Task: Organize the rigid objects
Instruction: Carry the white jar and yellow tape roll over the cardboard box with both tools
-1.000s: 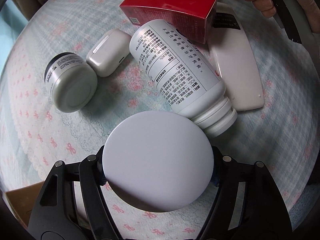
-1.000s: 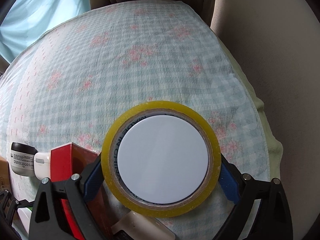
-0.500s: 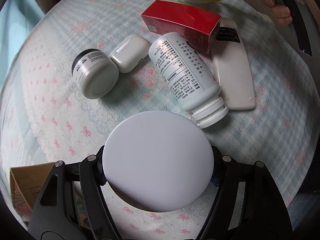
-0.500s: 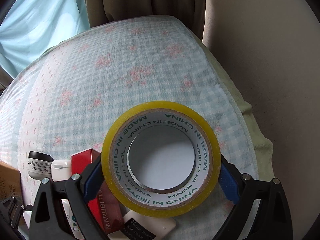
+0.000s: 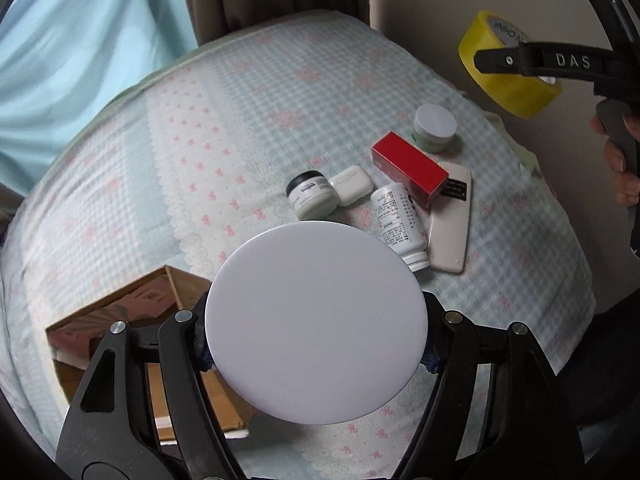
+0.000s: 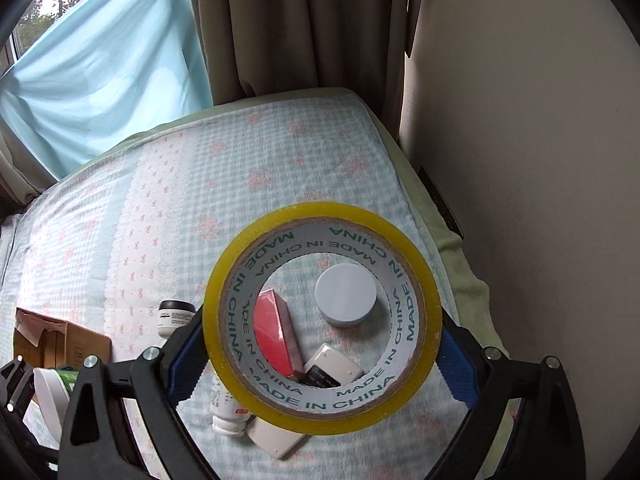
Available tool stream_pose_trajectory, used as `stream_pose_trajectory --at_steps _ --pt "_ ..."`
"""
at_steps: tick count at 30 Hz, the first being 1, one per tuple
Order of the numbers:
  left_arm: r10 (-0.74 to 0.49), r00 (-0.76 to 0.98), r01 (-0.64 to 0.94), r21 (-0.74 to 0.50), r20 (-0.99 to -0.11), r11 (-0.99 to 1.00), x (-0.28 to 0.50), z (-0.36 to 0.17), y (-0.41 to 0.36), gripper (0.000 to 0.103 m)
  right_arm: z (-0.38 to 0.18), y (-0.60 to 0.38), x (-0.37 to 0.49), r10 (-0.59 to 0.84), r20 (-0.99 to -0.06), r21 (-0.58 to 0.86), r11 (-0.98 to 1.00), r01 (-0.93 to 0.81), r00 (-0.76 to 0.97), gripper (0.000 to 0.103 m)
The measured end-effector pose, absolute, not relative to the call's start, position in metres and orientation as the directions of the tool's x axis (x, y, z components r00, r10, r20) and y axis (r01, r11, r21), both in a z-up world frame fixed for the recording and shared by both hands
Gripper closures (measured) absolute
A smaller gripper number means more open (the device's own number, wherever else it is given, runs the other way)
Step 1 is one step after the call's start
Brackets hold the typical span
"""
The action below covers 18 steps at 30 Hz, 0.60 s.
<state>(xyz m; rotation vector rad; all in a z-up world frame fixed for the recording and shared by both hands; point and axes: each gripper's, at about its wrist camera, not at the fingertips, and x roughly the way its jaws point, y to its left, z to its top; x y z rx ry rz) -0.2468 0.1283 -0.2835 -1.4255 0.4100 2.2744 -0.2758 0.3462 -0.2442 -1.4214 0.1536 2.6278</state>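
Note:
My left gripper (image 5: 316,348) is shut on a round white-lidded jar (image 5: 316,300), held high above the bed. My right gripper (image 6: 322,360) is shut on a yellow tape roll (image 6: 416,312), also lifted; the roll (image 5: 508,80) shows at the upper right of the left wrist view. Below on the bedspread lie a red box (image 5: 408,168), a white pill bottle (image 5: 400,224), a white remote-like device (image 5: 450,224), a white earbud case (image 5: 351,185), a black-lidded jar (image 5: 310,198) and a white-lidded green jar (image 5: 435,124). Through the roll's hole I see that jar (image 6: 346,294) and the red box (image 6: 274,332).
An open cardboard box (image 5: 132,312) sits on the bed at the lower left, under my left gripper. Brown curtains (image 6: 280,28) and a blue drape (image 6: 100,80) hang beyond the bed's far edge; a beige wall (image 6: 520,160) runs along the right. A person's hand (image 5: 620,168) grips the right handle.
Both grippers rose well above the bed with their loads. The tape roll came up off the white-lidded green jar, which stayed on the bedspread. The cardboard box came into view.

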Motion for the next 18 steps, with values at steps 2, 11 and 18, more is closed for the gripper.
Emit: stream_pose_trajectory --at_steps 2,11,18 --pt "0.198 -0.409 -0.467 0.018 -0.891 -0.884 -0.249 -0.260 0.103 0.034 -0.222 0.324 -0.265 0.068 -0.834 0.018 -0.988 -0.150 -0.548 0.007" --pt "0.177 -0.445 -0.408 0.023 -0.878 -0.913 -0.230 -0.202 -0.027 0.034 -0.160 0.181 -0.229 -0.046 -0.838 0.046 -0.999 0.013 -0.544 0.007" --pt "0.150 -0.467 -0.380 0.045 -0.871 -0.924 -0.224 -0.189 -0.129 0.034 -0.156 0.064 -0.212 -0.129 -0.843 0.078 -0.990 0.119 -0.522 0.007"
